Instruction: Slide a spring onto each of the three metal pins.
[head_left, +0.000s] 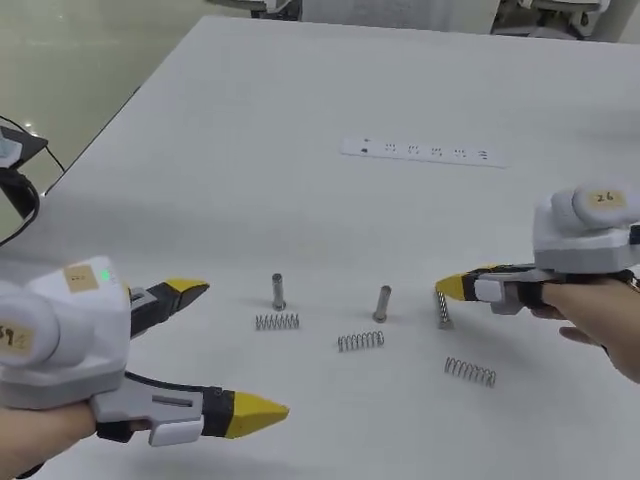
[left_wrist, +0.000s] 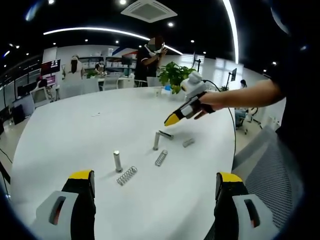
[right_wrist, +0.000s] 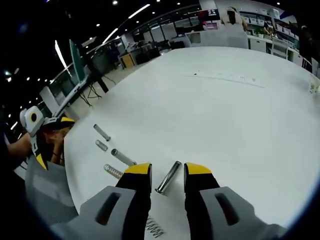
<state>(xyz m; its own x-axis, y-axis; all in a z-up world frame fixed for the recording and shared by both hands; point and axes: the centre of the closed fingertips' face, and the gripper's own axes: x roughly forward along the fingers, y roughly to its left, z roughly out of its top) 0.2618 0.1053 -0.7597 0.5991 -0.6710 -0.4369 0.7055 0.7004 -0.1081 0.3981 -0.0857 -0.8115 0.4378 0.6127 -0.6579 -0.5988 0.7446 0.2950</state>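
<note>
Three metal pins sit in a row across the near middle of the white table (head_left: 250, 150). The left pin (head_left: 278, 290) and the middle pin (head_left: 382, 302) stand upright, well apart from one another. The right pin (head_left: 443, 310) leans off vertical, and in the left gripper view it looks nearly laid over.

Three springs lie flat on the table, none of them on a pin. The left spring (head_left: 277, 321) is just in front of the left pin. The middle spring (head_left: 360, 341) lies near the middle pin, slightly to its left. The right spring (head_left: 470, 372) lies nearer still, to the right of the right pin.

The right gripper (head_left: 452, 287) reaches in from the right with its yellow tips at the top of the right pin. In the right gripper view its jaws are drawn close together with that pin between them. Whether they pinch it or only bracket it cannot be told.

The left gripper (head_left: 222, 349) hovers at the near left, clear of the pins and springs, its jaws spread wide and holding nothing. A white power strip (head_left: 425, 152) lies farther back on the table.
</note>
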